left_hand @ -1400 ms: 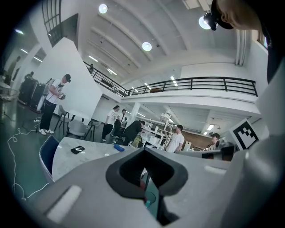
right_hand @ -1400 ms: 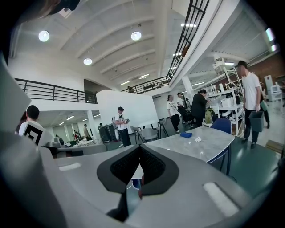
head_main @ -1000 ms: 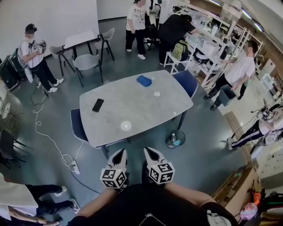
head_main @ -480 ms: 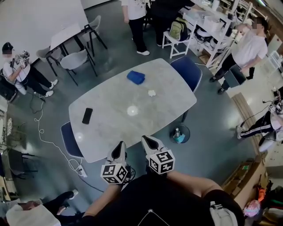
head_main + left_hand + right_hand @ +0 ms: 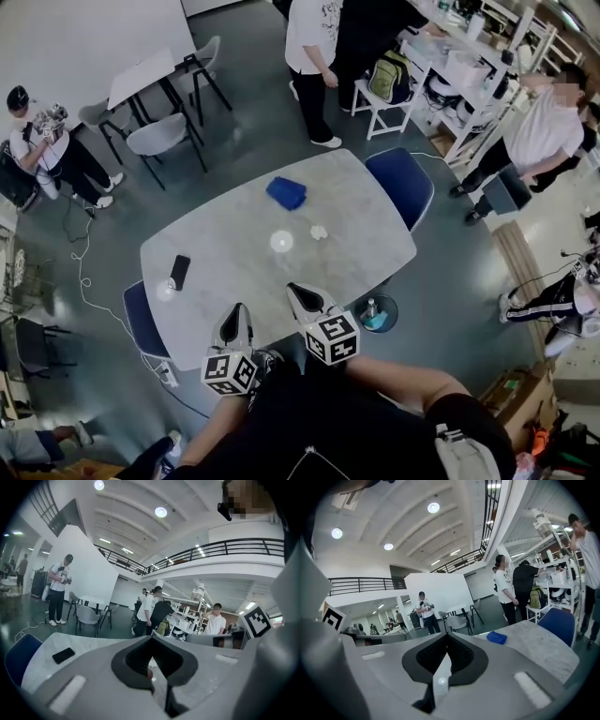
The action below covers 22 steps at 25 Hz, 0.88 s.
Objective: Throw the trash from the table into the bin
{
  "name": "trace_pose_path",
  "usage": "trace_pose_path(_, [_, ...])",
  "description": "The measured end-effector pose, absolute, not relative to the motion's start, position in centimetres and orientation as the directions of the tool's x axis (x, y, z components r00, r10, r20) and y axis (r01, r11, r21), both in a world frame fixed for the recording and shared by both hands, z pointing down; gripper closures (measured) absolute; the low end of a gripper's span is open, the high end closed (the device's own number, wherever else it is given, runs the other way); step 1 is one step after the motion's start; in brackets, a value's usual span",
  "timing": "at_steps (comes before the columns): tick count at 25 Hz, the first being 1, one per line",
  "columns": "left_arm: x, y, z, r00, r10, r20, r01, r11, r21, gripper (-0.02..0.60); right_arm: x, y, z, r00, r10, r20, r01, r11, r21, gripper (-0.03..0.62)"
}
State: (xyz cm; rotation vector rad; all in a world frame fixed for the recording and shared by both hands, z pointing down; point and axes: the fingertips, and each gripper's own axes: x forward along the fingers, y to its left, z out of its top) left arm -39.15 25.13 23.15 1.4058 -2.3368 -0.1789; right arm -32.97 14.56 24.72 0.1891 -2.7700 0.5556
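Observation:
A small crumpled white paper (image 5: 319, 232) lies near the middle of the grey table (image 5: 234, 225). A folded blue cloth (image 5: 286, 193) sits beyond it, and shows in the right gripper view too (image 5: 497, 637). A black phone (image 5: 178, 272) lies at the table's left end, also in the left gripper view (image 5: 63, 655). A small round bin (image 5: 375, 314) holding a bottle stands on the floor by the table's near right side. My left gripper (image 5: 238, 311) and right gripper (image 5: 293, 289) hover over the near table edge, both shut and empty (image 5: 151, 639) (image 5: 447, 634).
Blue chairs stand at the table's right end (image 5: 398, 183) and left near corner (image 5: 141, 319). Several people stand around: one at the far side (image 5: 314, 56), one at the right shelves (image 5: 539, 136), one at far left (image 5: 47, 141). A cable (image 5: 94, 281) trails on the floor.
The table has come closer and turned in the head view. Both grippers, a second ago short of the table, now reach over its near edge. They stay shut.

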Motion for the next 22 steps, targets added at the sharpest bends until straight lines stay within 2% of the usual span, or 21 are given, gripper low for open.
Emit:
trace_pose_path(9, [-41.0,20.5,22.8,-0.335,-0.911,0.239,-0.857,0.400,0.326,0.580,-32.6,9.5,26.5,-0.914,-0.167,0.369,-0.301,0.890,-0.343,0.566])
trace_pose_path(15, [-41.7,22.6,25.4,-0.389,-0.869,0.307,-0.820,0.478,0.314,0.580,-33.7,3.0,32.7,-0.871,-0.212,0.444,-0.344,0.907,-0.243,0.563])
trace_pose_path(22, [-43.4,26.7,29.2,-0.487,-0.784,0.386,-0.746,0.603,0.284,0.580,-37.7,-5.8,47.7,-0.746,-0.212,0.631,-0.392,0.906,-0.160,0.417])
